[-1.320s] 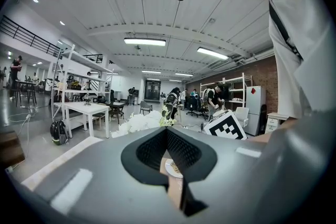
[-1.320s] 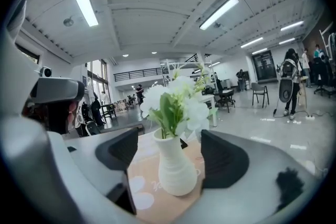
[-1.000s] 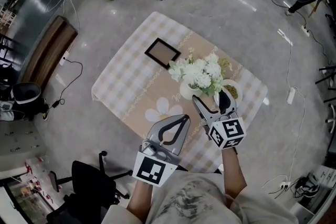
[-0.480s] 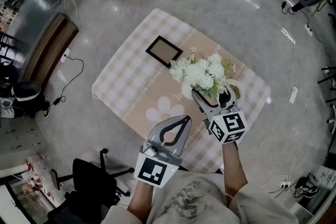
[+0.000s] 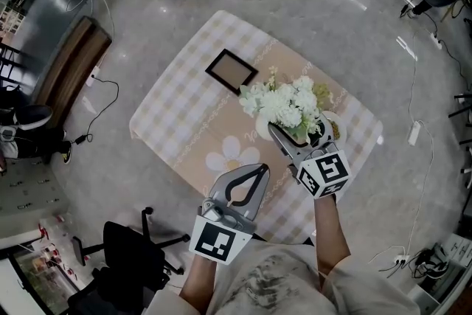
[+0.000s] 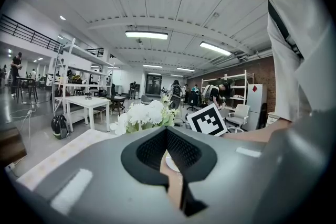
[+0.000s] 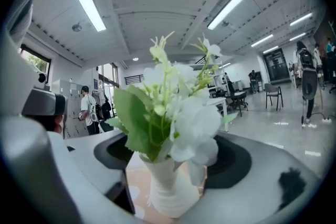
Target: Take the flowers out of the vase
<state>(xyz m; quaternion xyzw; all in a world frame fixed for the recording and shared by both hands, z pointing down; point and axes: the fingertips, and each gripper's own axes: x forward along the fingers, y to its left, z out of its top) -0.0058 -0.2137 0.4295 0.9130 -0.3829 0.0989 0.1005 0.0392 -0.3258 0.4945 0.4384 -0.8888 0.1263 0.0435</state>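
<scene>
Flowers (image 5: 289, 103): white blooms with green leaves, one bunch. We found them still standing in the white vase (image 5: 262, 130), none lifted out. The vase stood upright on the checked table (image 5: 184, 107), a little right of its middle and toward its right corner. A dark frame (image 5: 231, 71) lay flat nearer the far corner, well apart from it. A small dish (image 5: 330, 127) sat just beside the vase on the right-corner side.

Right gripper (image 5: 295, 132): jaws were spread wide, one on each side of the vase's neck, with the leaves and lowest blooms rising directly above them. It held nothing. From its own view we could not tell whether either jaw touched the vase.

Left gripper (image 5: 259, 168): jaws were together at the tips and empty. It was held over the table's near edge, short of the vase.

Step in hand, as we judged it: the approach for the grasp, with no hold yet taken. The next move called for raising the right jaws onto the stems just above the rim, then closing and drawing straight up. We thought the left gripper might be needed to steady the vase, which looked light enough to lift with the bunch.

Change noted against a second earlier: the right gripper had advanced, bringing its tips closer under the blooms. The left gripper, vase and frame had kept their places.
</scene>
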